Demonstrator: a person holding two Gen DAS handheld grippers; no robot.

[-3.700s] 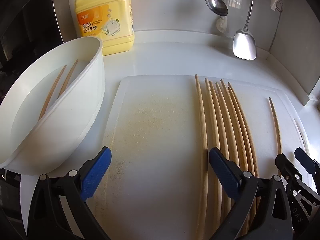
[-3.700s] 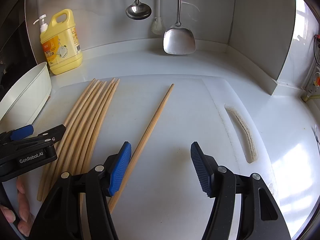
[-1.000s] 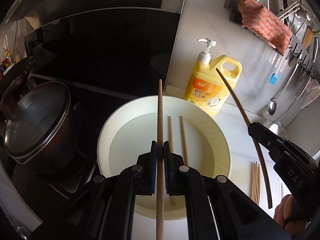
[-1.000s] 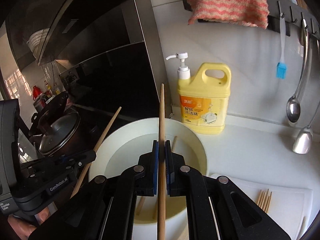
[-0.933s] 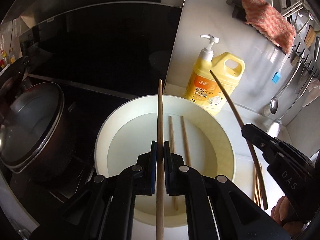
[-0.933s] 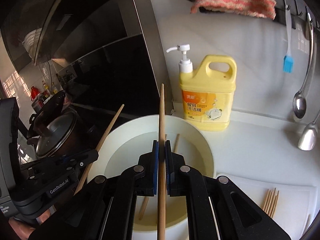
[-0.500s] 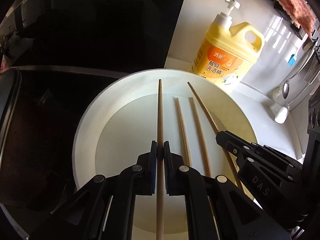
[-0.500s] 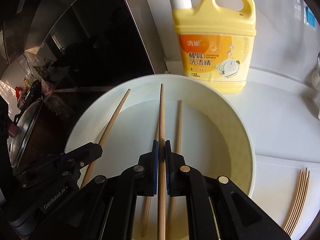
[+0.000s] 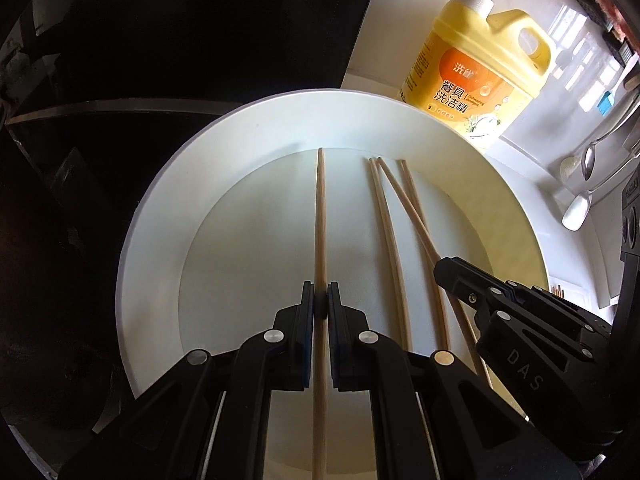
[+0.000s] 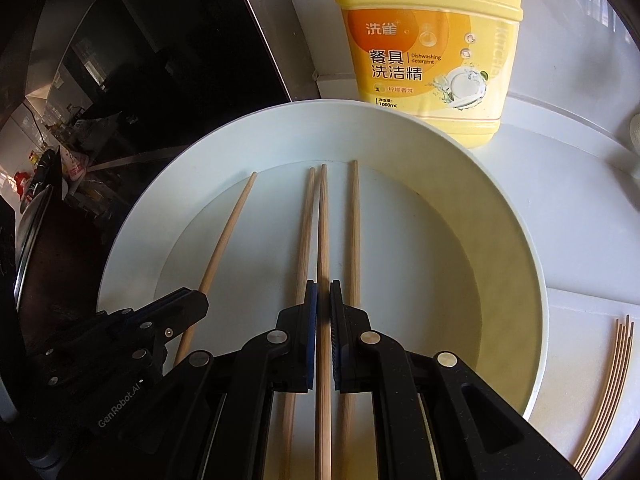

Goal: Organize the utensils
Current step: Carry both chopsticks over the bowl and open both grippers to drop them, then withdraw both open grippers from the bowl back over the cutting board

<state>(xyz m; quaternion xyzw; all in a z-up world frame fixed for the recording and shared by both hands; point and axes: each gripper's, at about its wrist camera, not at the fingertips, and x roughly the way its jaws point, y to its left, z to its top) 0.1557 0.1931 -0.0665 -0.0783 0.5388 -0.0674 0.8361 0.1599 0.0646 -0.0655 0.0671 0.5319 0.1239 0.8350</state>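
A white bowl [image 9: 248, 136] holds two loose wooden chopsticks [image 9: 386, 216]. My left gripper [image 9: 320, 307] is shut on a chopstick [image 9: 320, 216] and holds it low inside the bowl, tip near the far wall. My right gripper [image 10: 323, 300] is shut on another chopstick [image 10: 323, 224], lowered between the two loose chopsticks [image 10: 354, 220] in the bowl [image 10: 516, 220]. The right gripper shows at the right of the left wrist view [image 9: 448, 270] with its chopstick [image 9: 412, 212]. The left gripper shows at the lower left of the right wrist view [image 10: 200, 300] with its chopstick [image 10: 228, 232].
A yellow dish soap bottle [image 10: 432, 48] stands just behind the bowl. A black stove area [image 9: 120, 80] lies left of it. Several more chopsticks [image 10: 608, 384] lie on a white cutting board [image 10: 580, 320] at the right. Spoons [image 9: 576, 208] hang on the wall at the far right.
Both grippers have carried their chopsticks down from above the bowl into it. The chopstick tips now sit near the bowl's far inner wall.
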